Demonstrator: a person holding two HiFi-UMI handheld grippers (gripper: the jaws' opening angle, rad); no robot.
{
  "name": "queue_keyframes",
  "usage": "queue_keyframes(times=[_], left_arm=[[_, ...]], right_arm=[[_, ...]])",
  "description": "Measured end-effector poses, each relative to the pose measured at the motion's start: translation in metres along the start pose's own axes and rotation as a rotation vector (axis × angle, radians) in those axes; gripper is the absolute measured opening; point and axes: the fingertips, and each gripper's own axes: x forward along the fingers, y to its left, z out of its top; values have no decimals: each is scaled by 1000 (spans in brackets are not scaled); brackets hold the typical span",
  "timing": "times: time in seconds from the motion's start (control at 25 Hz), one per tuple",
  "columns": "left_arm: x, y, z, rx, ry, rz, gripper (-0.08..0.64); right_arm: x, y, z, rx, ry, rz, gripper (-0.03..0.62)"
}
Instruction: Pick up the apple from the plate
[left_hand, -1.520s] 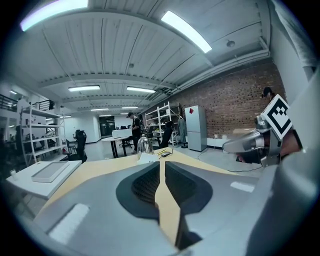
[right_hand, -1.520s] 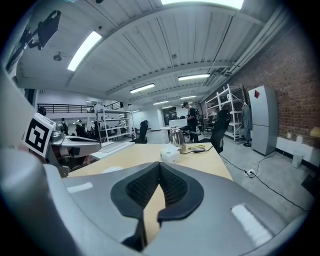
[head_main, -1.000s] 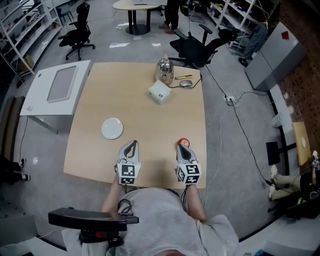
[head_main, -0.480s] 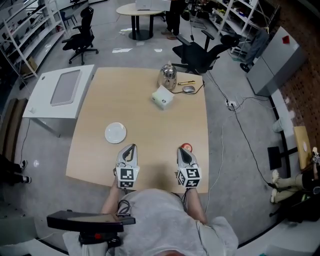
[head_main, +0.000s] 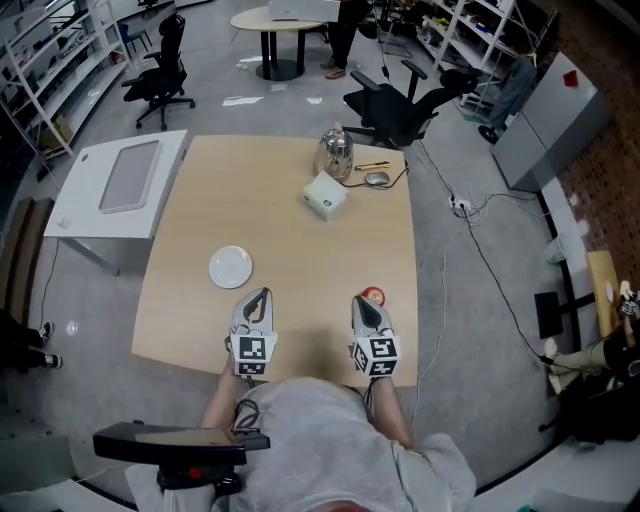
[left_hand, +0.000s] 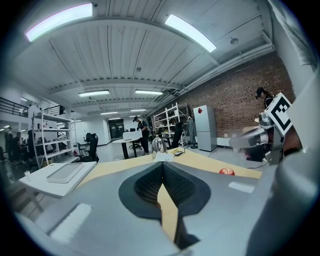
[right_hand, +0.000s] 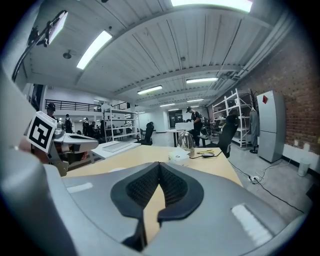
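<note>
A red apple (head_main: 373, 295) lies on the bare wooden table (head_main: 300, 240), right in front of the tip of my right gripper (head_main: 365, 302). The white plate (head_main: 231, 266) is empty and sits ahead and to the left of my left gripper (head_main: 261, 294). Both grippers rest near the table's front edge, pointing away from me. The left gripper (left_hand: 162, 164) has its jaws closed together with nothing in them, and the apple (left_hand: 226, 171) shows to its right. The right gripper (right_hand: 159, 164) also has its tips meeting, empty; the apple is hidden in the right gripper view.
At the table's far end stand a shiny kettle (head_main: 335, 152), a white box (head_main: 325, 194), a mouse (head_main: 376, 178) and a pen. A low white side table (head_main: 125, 180) adjoins the left edge. Office chairs (head_main: 400, 100) stand beyond the table.
Only the head view has shifted a little. Both grippers, the apple and the plate keep their places.
</note>
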Motion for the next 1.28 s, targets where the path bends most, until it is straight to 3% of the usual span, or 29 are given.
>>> queue_keyframes(times=[1.28], left_arm=[[6,-9,-3,17,8,-21,20]], right_arm=[[3,-5,-5,-9,9,-3,6]])
